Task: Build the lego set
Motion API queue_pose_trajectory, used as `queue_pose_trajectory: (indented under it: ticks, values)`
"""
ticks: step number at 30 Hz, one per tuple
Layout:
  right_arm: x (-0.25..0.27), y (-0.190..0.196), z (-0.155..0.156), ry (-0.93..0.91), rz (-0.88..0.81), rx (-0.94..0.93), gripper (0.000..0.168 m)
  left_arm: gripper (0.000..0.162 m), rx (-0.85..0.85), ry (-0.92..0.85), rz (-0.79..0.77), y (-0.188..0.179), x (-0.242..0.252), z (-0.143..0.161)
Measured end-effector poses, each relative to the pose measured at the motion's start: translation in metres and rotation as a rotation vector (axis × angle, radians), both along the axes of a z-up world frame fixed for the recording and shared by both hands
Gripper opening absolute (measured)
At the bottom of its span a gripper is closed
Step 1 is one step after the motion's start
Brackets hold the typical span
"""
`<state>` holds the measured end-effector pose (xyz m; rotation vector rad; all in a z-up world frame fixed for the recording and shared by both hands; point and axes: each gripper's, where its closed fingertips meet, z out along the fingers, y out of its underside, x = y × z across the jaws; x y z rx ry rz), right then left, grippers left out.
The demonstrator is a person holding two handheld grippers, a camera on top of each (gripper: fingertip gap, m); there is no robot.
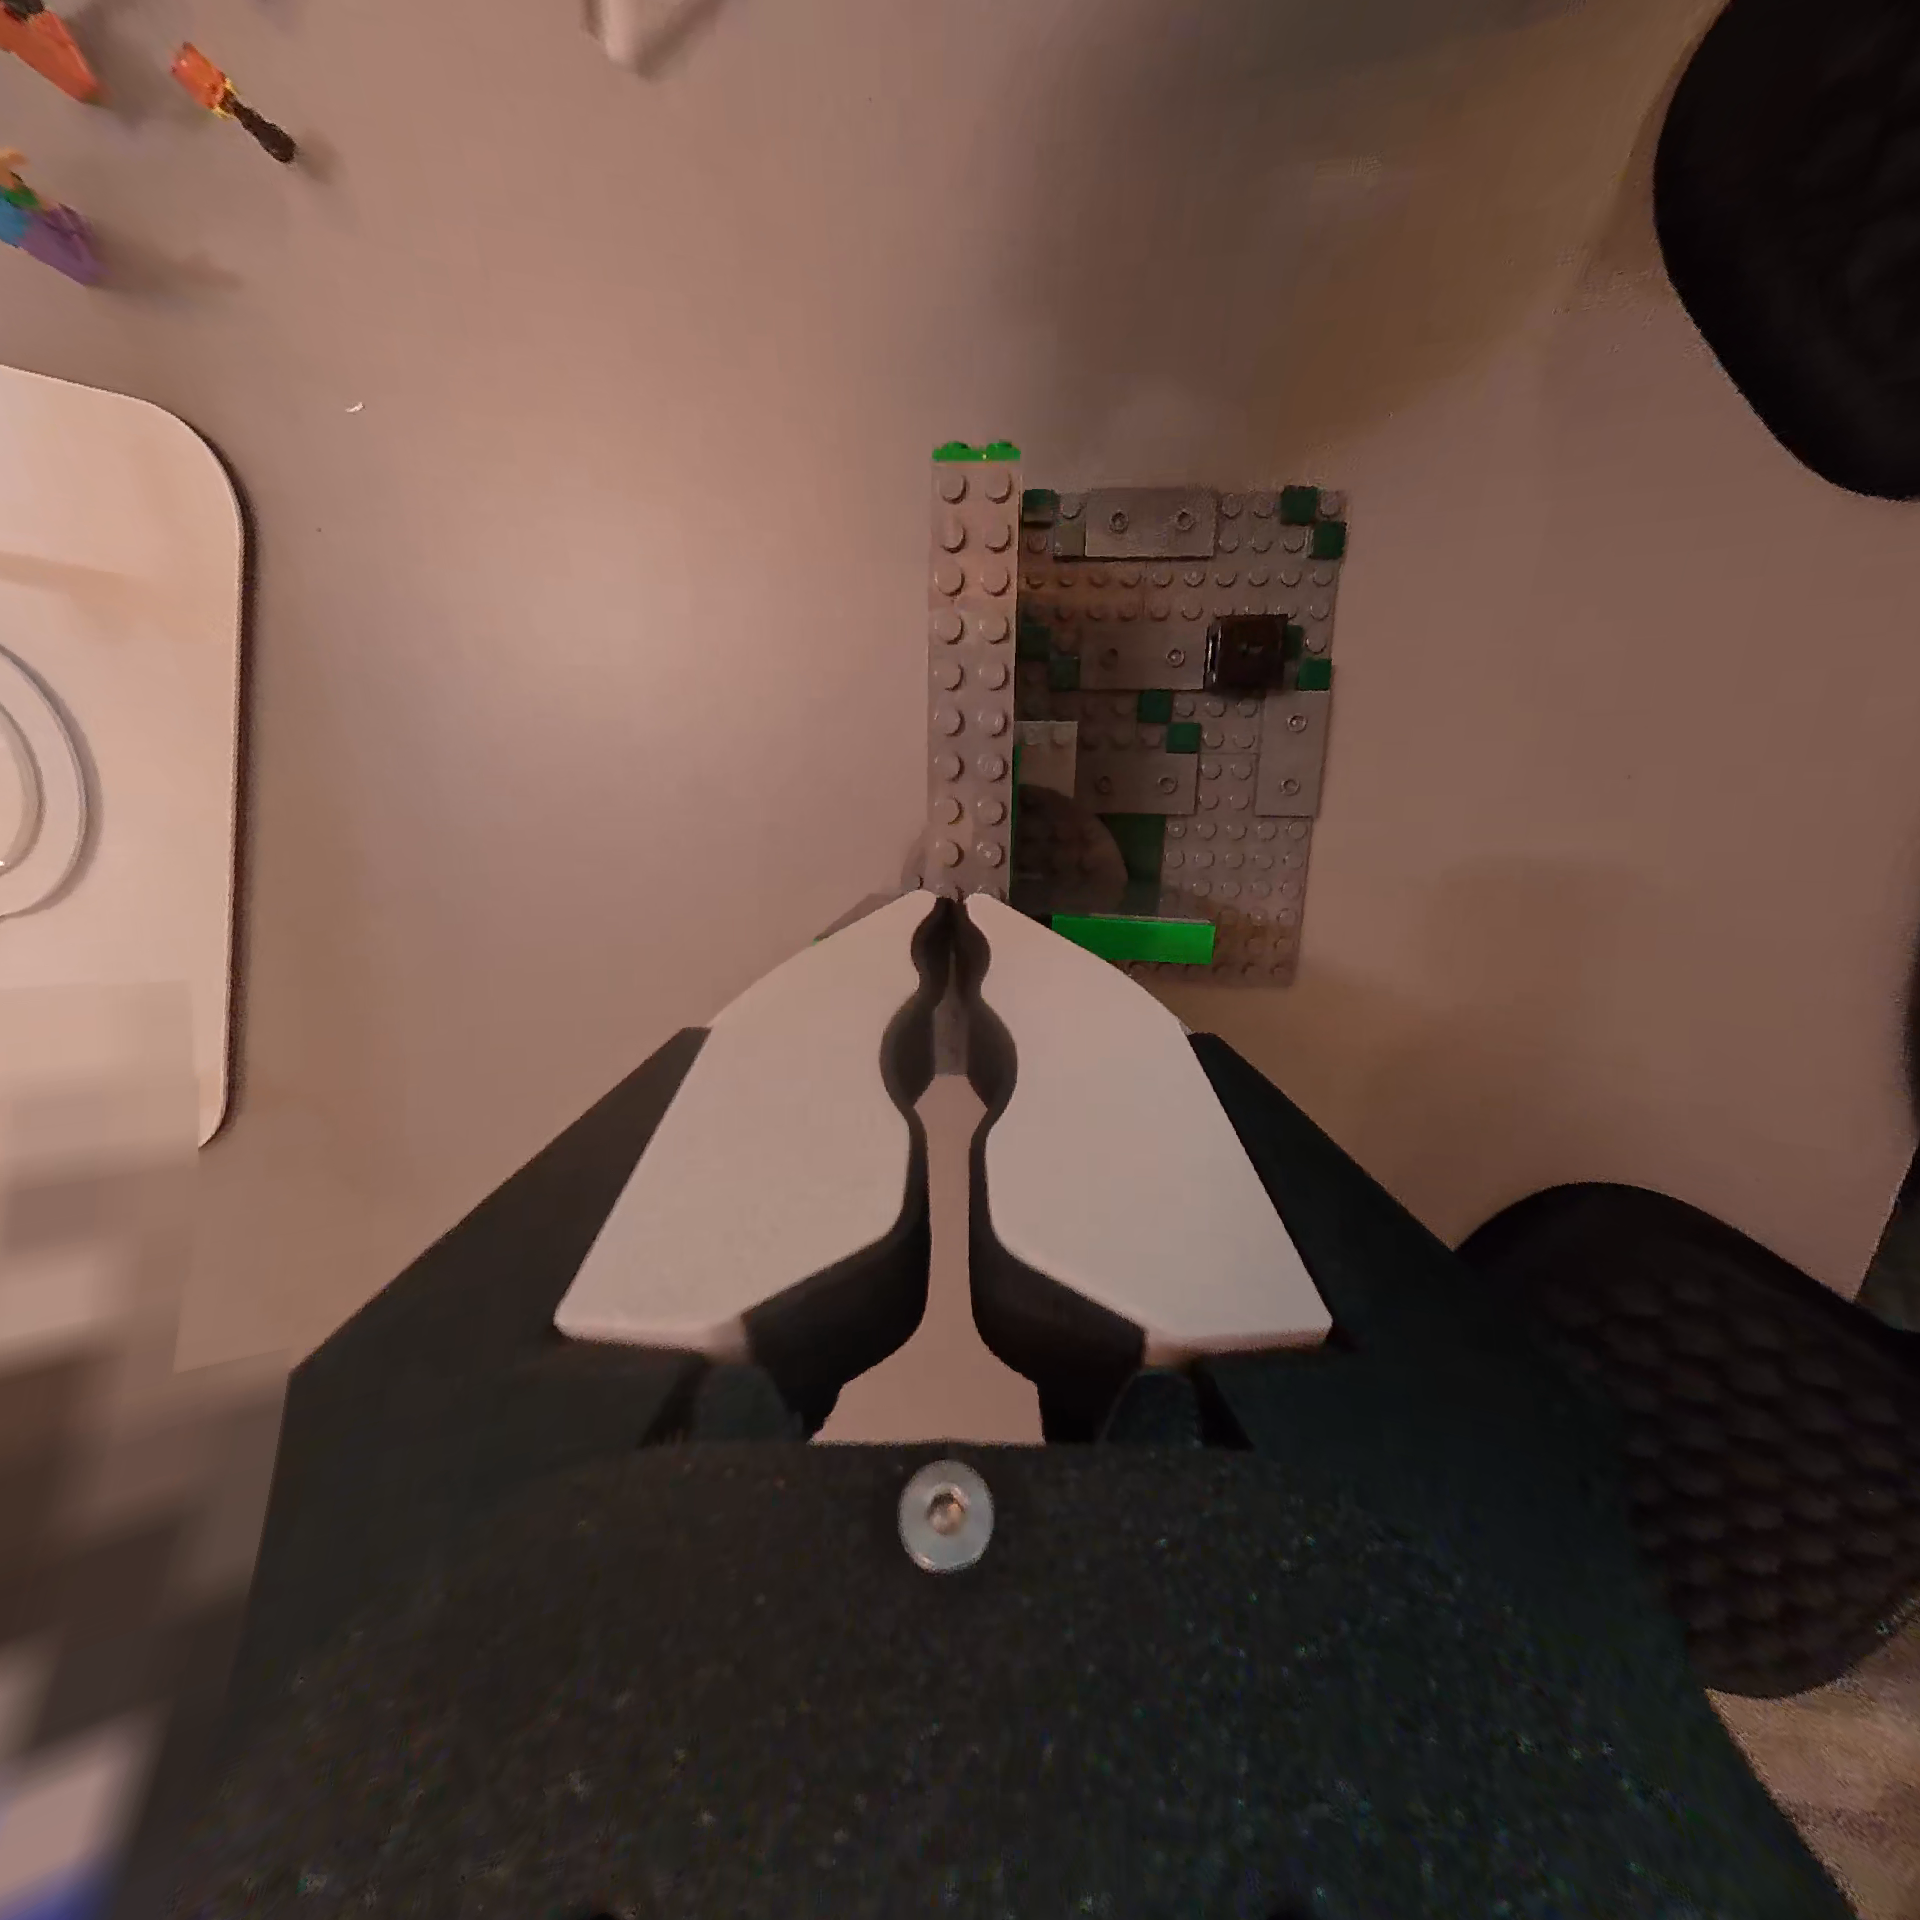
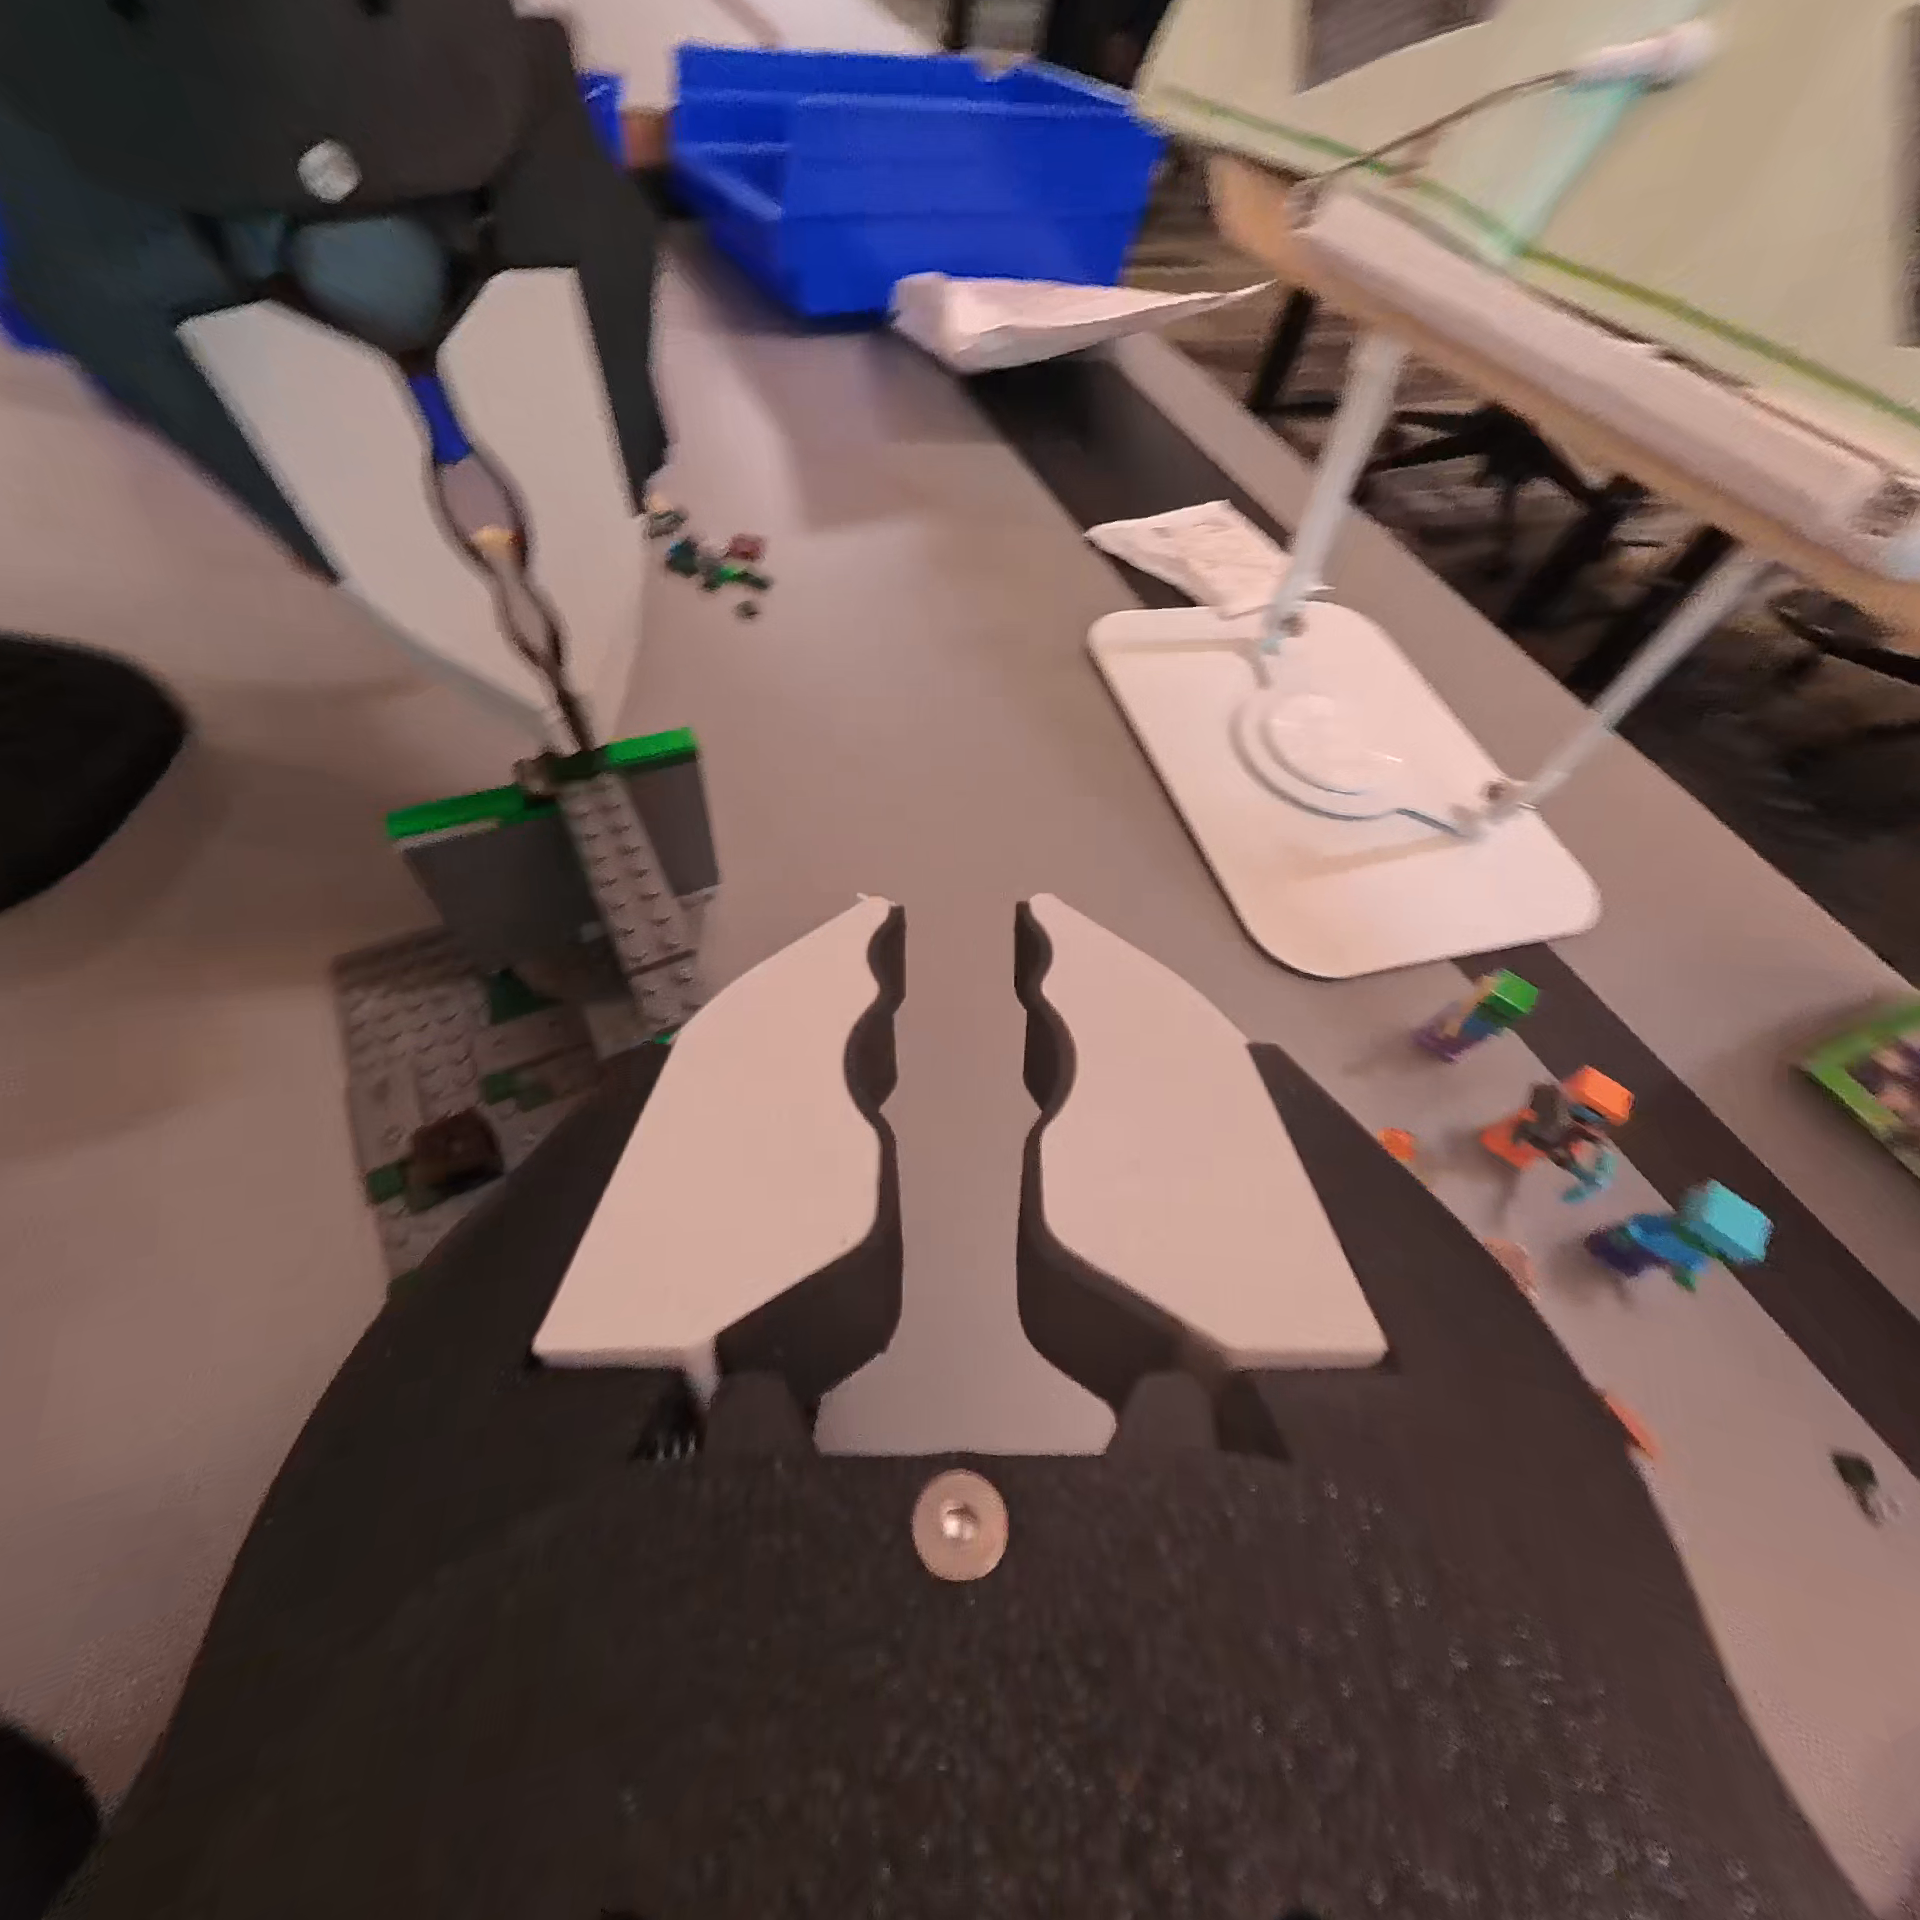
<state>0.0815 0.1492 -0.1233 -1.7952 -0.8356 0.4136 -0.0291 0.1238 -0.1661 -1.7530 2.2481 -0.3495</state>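
Observation:
My left gripper (image 1: 951, 914) is shut on the near end of a long grey studded plate (image 1: 971, 675). The plate runs down to the grey baseplate (image 1: 1236, 862), which has green patches and a small black piece (image 1: 1247, 649). In the right wrist view the left gripper (image 2: 566, 743) holds this plate (image 2: 629, 914) upright. A grey wall with green strips (image 2: 499, 862) is joined to the plate, and both stand over the baseplate (image 2: 416, 1049). My right gripper (image 2: 958, 914) is open and empty, just right of the build above the table.
A white lamp base (image 2: 1340, 790) stands on the right, also seen in the left wrist view (image 1: 114, 727). Small figures (image 2: 1683, 1236) and an orange piece (image 2: 1558, 1122) lie at the near right. Loose small pieces (image 2: 717, 561), paper (image 2: 1039, 312) and blue bins (image 2: 914, 177) lie farther back. One gripper's finger ends stand about 12 cm off the other's. It is some 11 cm from my left tips to the small black piece (image 1: 1247, 649). Seen from the right wrist view (image 2: 460, 1143) as well.

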Motion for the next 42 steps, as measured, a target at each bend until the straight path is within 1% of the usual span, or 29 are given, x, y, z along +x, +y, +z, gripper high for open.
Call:
queue_pose_trajectory:
  ticks: [1, 6, 9, 12, 16, 19, 23, 30, 36, 42]
  values:
    - [0.006, 0.002, 0.004, 0.025, -0.053, 0.010, 0.019, 0.000, 0.001, 0.001, -0.003, 0.000, 0.000, 0.000]
    - [0.046, 0.012, 0.015, 0.151, -0.380, 0.035, 0.009, 0.000, 0.013, -0.005, -0.015, 0.001, 0.001, -0.003]
    - [0.073, 0.009, 0.016, 0.254, -0.567, 0.044, 0.000, 0.000, 0.021, -0.009, -0.019, 0.002, 0.000, -0.006]
    - [0.095, 0.000, 0.011, 0.281, -0.710, 0.059, 0.000, 0.000, 0.013, -0.031, -0.021, 0.002, 0.000, -0.006]
    - [0.111, -0.011, -0.001, 0.299, -0.839, 0.037, 0.000, 0.000, 0.016, -0.046, -0.031, 0.002, 0.000, -0.006]
    - [0.112, -0.016, -0.009, 0.326, -0.865, 0.027, 0.000, 0.000, 0.017, -0.061, -0.032, 0.002, -0.001, -0.005]
    - [0.109, -0.014, -0.017, 0.317, -0.857, 0.021, 0.000, 0.000, 0.018, -0.063, -0.030, 0.002, -0.005, -0.005]
    - [0.103, -0.011, -0.021, 0.310, -0.826, 0.018, 0.000, 0.000, 0.011, -0.047, -0.028, 0.002, -0.009, -0.006]
    - [0.102, -0.012, -0.021, 0.317, -0.809, 0.013, 0.000, 0.000, 0.020, -0.041, -0.034, 0.003, -0.007, 0.003]
    - [0.101, -0.013, -0.022, 0.322, -0.796, 0.011, 0.000, 0.000, 0.014, 0.009, -0.044, 0.002, -0.004, 0.000]
